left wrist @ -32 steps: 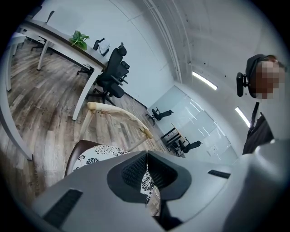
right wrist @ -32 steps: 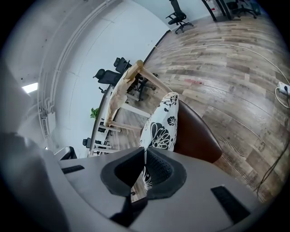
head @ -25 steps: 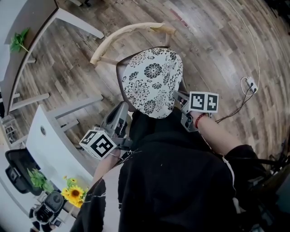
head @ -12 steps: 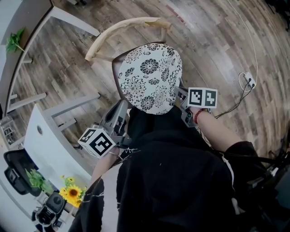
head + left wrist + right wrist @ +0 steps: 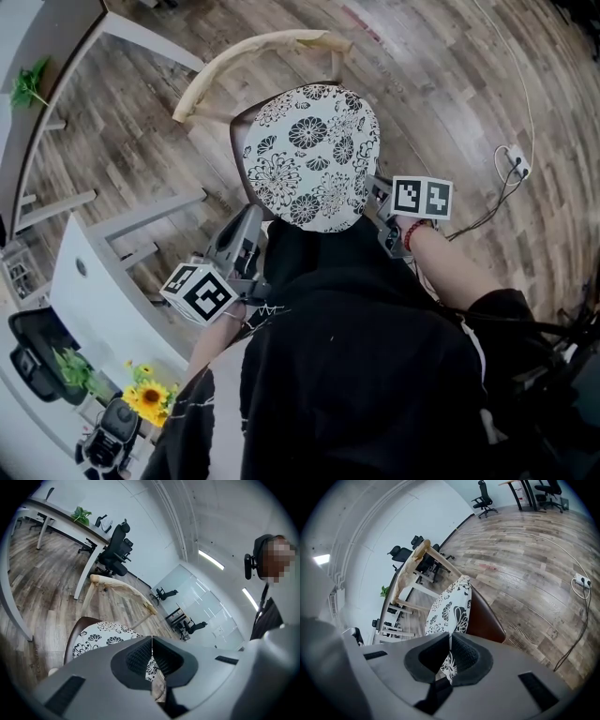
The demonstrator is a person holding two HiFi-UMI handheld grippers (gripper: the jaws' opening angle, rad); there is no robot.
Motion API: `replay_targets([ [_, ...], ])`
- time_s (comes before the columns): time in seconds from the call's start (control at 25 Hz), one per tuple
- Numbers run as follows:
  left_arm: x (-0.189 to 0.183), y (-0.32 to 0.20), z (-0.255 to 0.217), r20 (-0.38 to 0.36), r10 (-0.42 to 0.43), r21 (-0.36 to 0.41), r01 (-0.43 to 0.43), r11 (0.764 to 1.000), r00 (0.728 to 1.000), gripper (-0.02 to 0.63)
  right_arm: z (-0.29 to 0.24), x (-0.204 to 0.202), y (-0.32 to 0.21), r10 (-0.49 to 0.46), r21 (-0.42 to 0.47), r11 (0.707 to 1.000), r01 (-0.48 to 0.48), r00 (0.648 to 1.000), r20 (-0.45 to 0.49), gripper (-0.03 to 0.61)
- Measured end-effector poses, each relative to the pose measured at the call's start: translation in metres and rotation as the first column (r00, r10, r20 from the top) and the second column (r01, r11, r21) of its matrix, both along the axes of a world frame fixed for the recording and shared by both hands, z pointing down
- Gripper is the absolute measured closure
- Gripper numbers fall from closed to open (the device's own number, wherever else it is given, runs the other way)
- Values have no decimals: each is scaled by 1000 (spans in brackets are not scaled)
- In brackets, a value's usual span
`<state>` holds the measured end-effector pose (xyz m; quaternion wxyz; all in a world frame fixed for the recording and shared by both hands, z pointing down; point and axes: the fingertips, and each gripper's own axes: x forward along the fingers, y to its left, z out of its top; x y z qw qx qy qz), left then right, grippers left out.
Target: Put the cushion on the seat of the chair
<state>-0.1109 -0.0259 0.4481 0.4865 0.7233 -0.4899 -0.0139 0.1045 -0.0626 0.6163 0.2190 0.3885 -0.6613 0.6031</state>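
Cushion (image 5: 312,155) over chair seat (image 5: 485,616), left gripper (image 5: 151,640) and right gripper (image 5: 450,638) tight on it (plank floor (image 5: 441,84)).

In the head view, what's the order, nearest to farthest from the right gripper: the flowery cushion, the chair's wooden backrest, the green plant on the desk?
1. cushion: gripped by the right gripper, at its left.
2. wooden backrest: past the cushion, upper left.
3. green plant: on the desk, far left edge.

Bright, even indoor light; ceiling strips (image 5: 211,559) glowed in left gripper view. Shadows soft. Print on cushion (image 5: 312,155) was sharp. Heavy fisheye bending at edges; black vignette ringed both gripper views.
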Motion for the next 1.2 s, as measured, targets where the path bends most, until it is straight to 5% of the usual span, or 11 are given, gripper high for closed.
replay_targets([
  [1.2, 17, -12, 9, 22, 58, -43, -57, 997, 998, 595, 39, 22, 2, 32, -62, 997, -36, 998, -57, 555],
])
